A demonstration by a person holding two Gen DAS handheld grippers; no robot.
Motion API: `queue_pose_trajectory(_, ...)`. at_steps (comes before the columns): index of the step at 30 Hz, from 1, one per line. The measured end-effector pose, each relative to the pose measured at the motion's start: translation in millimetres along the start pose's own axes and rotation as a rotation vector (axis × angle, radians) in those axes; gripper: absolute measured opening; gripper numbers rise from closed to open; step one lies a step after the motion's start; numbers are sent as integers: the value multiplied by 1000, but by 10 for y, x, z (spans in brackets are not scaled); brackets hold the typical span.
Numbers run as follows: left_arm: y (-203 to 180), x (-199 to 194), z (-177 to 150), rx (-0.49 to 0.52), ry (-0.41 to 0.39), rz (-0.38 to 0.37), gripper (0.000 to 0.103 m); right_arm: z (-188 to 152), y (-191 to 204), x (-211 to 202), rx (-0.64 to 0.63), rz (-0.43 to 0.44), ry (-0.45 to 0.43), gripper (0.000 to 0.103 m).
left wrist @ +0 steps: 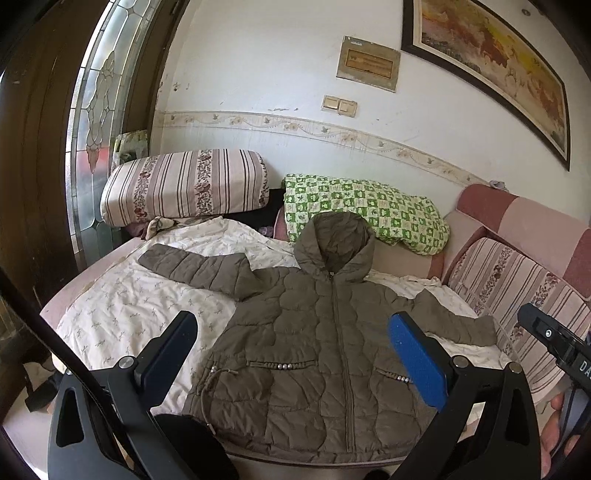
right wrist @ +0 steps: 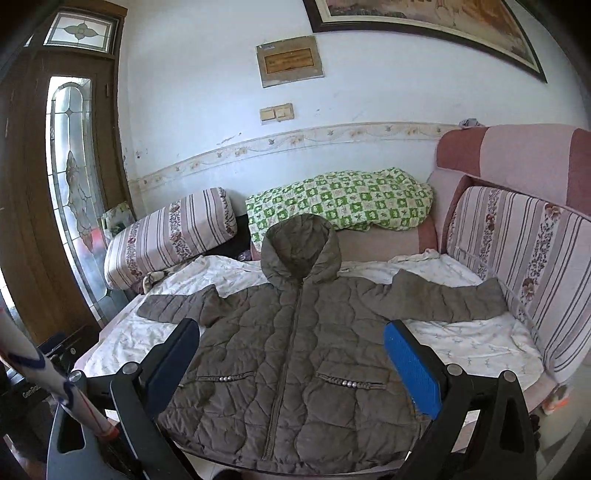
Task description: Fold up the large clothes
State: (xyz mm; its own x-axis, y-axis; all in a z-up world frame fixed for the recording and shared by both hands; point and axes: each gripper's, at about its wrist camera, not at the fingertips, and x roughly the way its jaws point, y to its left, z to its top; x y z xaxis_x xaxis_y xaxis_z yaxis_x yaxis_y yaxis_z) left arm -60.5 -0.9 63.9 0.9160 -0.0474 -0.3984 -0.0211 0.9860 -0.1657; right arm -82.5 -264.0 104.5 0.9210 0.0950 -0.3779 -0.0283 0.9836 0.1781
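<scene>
Jacket [left wrist: 314, 332] lies flat on the sheet [left wrist: 122, 306], no label readable.

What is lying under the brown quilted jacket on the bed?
The jacket lies flat, front up, on a white sheet with a small leaf print, which shows around both sleeves. The hood reaches the green checked bundle. What is beneath the sheet is covered.

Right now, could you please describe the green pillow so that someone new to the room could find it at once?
Start at the pink sofa bed under the framed painting. Along the wall behind the spread-out olive hooded jacket lie two cushions. The green pillow is the one beside the jacket's hood, checked green and white, whereas its neighbour, the striped bolster, has pink and brown floral stripes.
</scene>
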Motion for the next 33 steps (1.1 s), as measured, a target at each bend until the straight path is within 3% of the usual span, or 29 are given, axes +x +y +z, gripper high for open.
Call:
queue_pose_trajectory(9, -30, 316, -115, 39, -2, 32, 103, -68, 132, 280, -54, -41, 32, 103)
queue_pose_trajectory(21, -14, 809, -306, 61, 67, 95, 103, -304, 53, 688, -95, -114, 110, 103)
queue_pose_trajectory(33, -98, 1102, -497, 77, 131, 105, 103, -466, -7, 929, -120, -146, 158, 103)
